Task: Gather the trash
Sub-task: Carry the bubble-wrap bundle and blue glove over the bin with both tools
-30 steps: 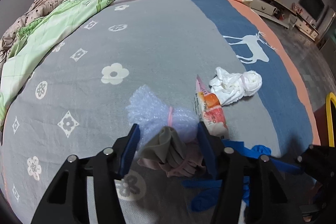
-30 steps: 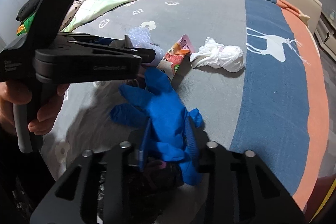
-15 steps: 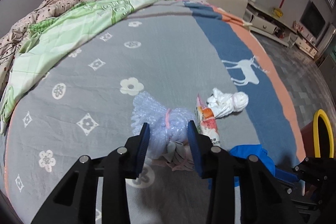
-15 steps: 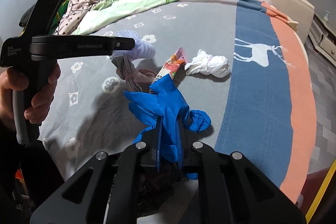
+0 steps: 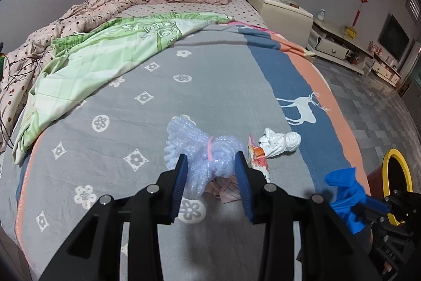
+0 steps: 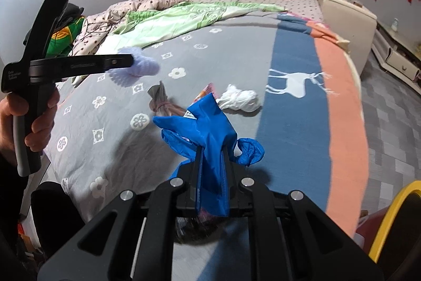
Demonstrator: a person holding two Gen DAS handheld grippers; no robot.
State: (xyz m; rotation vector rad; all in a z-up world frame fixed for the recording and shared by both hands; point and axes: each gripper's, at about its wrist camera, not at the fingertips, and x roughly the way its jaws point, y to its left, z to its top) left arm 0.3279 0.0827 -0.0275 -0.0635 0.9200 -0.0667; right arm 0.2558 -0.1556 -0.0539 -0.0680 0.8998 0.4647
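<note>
Left wrist view: left hand-held gripper [image 5: 210, 175] pinching the bubble-wrap bundle [image 5: 202, 157], lifted clear of the bed [image 5: 210, 86]. Jaws just narrowed, closing onto the bundle; a second ago spread around the brown rag, bundle lying beyond. Left lying: brown rag [image 5: 223, 187], snack wrapper [image 5: 257, 161], white tissue wad [image 5: 281, 142]. Yellow-rimmed bin [image 5: 394, 181] waiting at the bed's right edge; nothing seen dropped in yet.

Right wrist view: right hand-held gripper [image 6: 212, 170] pressed together on the blue glove [image 6: 208, 131], raised off the cover; earlier flat on the bed between wider jaws. Bundle hanging from the left tool, well above the rag. By judgement, two pieces picked, three to go, binning still ahead.
</note>
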